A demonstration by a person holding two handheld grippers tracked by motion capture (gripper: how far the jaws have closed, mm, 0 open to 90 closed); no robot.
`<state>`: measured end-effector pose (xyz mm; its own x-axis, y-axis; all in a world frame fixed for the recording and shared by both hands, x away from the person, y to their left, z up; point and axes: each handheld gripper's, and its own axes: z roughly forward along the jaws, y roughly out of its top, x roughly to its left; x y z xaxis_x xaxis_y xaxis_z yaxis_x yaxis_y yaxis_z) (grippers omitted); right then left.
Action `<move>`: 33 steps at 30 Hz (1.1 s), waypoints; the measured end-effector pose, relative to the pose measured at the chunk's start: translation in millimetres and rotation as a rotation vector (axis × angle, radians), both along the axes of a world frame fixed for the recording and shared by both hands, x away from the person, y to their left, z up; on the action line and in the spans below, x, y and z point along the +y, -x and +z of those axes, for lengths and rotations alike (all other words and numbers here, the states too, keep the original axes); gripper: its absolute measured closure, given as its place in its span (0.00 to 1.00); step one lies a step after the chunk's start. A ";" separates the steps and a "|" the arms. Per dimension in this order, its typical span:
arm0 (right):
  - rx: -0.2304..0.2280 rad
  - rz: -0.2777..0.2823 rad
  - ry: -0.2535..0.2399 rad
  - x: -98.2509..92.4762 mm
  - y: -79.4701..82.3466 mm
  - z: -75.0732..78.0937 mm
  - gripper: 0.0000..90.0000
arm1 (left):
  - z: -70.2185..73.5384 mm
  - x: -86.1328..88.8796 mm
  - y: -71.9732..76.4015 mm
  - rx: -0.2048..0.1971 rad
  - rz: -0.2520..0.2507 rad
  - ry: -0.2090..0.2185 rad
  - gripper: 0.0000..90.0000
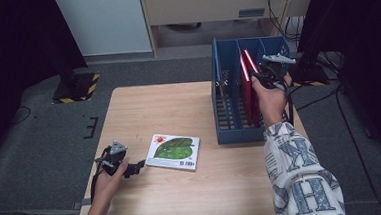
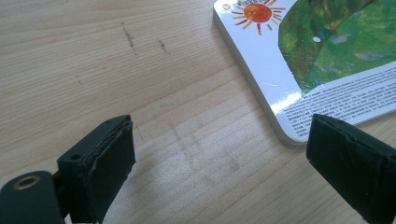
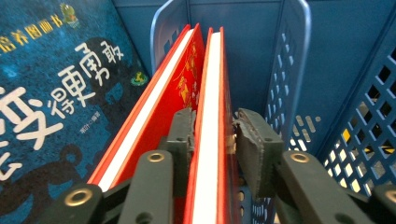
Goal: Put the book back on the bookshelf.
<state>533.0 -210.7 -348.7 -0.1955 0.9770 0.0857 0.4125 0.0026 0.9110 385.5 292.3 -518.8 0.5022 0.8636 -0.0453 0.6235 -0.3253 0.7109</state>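
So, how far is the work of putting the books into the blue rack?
Done: two red books stand in the blue rack, beside a dark blue book. In hand: the right gripper has its jaws around the right red book, with a small gap at one pad. Left: the green book lies flat on the table, and the open left gripper waits beside it.

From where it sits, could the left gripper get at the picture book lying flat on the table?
Probably yes. The left gripper rests with jaws open beside the picture book, whose corner already lies next to one jaw in the left gripper view, with bare table between.
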 end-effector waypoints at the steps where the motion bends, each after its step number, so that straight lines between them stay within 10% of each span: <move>1: -0.005 0.000 0.001 -0.6 1.6 0.6 0.72 | -0.1 -0.1 -0.1 0.001 0.000 -0.001 0.08; 33: -0.053 0.100 -0.004 -3.7 42.2 14.3 0.81 | 0.2 -0.1 -0.2 0.002 -0.007 -0.014 0.08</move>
<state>490.8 -214.4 -334.4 -0.2963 0.9521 0.0761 0.3612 0.0379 0.9317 385.7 292.2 -518.6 0.5081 0.8606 -0.0340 0.6227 -0.3398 0.7048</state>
